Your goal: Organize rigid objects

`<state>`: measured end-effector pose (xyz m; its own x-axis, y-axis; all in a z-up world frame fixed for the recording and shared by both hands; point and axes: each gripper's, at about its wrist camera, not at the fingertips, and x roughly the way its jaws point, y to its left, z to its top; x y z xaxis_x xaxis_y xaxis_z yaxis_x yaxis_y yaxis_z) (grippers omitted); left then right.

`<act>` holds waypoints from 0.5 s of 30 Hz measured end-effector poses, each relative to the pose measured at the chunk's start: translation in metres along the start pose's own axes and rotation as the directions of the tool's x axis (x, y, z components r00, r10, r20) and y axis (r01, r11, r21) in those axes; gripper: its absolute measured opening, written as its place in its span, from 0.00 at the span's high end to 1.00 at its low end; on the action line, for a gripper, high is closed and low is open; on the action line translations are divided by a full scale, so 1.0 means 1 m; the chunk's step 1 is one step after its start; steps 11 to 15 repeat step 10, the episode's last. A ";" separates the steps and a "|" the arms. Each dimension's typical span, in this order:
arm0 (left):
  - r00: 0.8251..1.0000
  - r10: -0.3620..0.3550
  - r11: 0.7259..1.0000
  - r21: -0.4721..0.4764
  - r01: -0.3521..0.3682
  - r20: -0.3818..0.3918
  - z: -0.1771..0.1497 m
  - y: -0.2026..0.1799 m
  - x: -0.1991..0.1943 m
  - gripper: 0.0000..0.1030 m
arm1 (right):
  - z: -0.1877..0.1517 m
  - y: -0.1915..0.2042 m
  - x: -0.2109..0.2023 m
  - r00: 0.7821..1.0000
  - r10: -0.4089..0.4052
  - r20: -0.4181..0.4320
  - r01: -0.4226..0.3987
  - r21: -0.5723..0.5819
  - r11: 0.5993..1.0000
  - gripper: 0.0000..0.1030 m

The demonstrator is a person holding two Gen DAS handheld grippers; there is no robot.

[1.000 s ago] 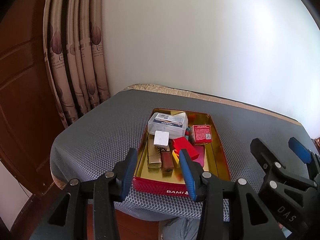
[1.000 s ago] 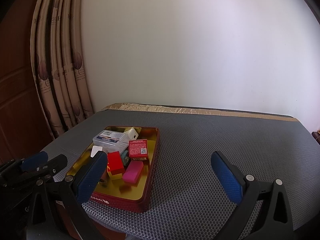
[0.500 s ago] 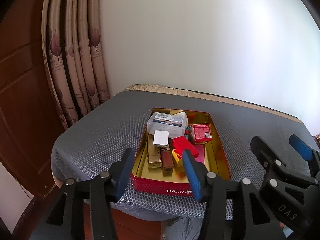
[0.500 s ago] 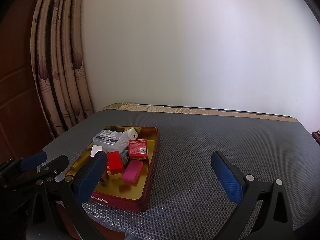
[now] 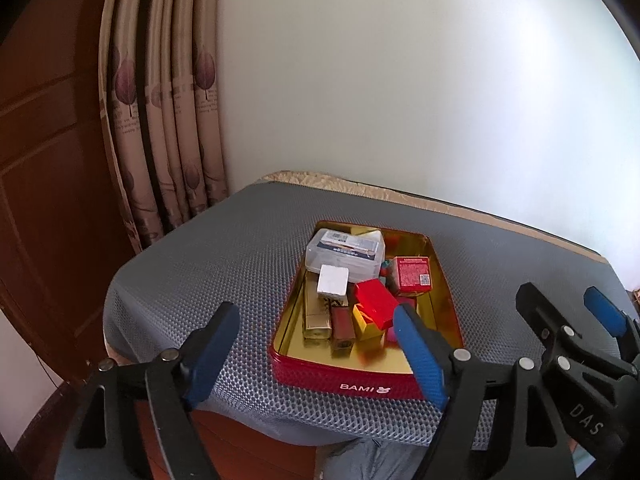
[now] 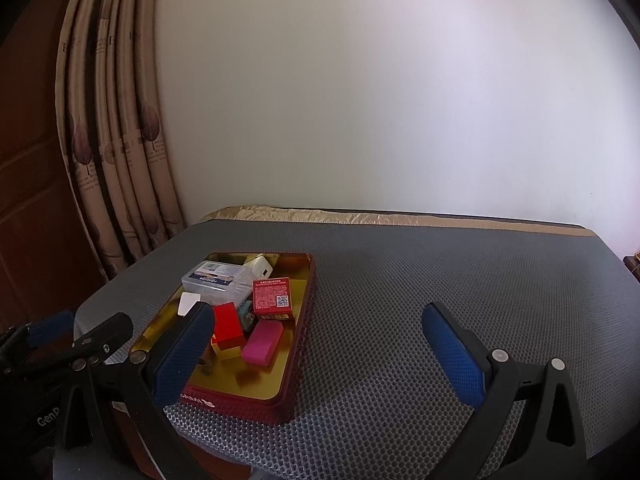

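Note:
A red tin tray [image 5: 344, 380] [image 6: 298, 316] with a gold inside sits near the front left of a grey mesh-covered table. It holds a clear plastic case [image 5: 344, 250] [image 6: 212, 278], a white cube [image 5: 332, 285], a red printed box [image 5: 412, 274] [image 6: 273, 296], a red and yellow block [image 5: 376, 306] [image 6: 227, 330], gold and brown bars [image 5: 316, 316] and a pink block [image 6: 262, 342]. My left gripper [image 5: 316, 354] is open and empty, just in front of the tray. My right gripper [image 6: 318, 354] is open and empty, above the mat right of the tray.
The grey mat [image 6: 440, 280] stretches to the right and back of the tray. A white wall stands behind the table. Patterned curtains [image 5: 168, 120] and a brown wooden door [image 5: 44, 160] are at the left. The table's front edge is close below both grippers.
My left gripper has opened wider and shifted slightly left. The right gripper has stayed open and barely moved. The tray's contents have not moved.

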<state>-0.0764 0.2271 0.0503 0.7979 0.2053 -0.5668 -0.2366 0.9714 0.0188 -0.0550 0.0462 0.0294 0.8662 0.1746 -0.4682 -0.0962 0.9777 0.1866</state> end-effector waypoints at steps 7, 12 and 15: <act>1.000 -0.017 0.999 0.039 0.017 0.017 -0.001 -0.007 -0.004 0.20 | 0.010 -0.014 0.000 0.999 -0.037 0.021 0.037 0.001 0.999 0.00; 1.000 -0.024 0.999 0.041 0.024 -0.007 0.000 -0.008 -0.002 0.20 | 0.020 -0.042 0.010 0.994 -0.110 0.015 0.110 0.020 0.994 0.00; 1.000 -0.024 0.999 0.041 0.024 -0.007 0.000 -0.008 -0.002 0.20 | 0.020 -0.042 0.010 0.994 -0.110 0.015 0.110 0.020 0.994 0.00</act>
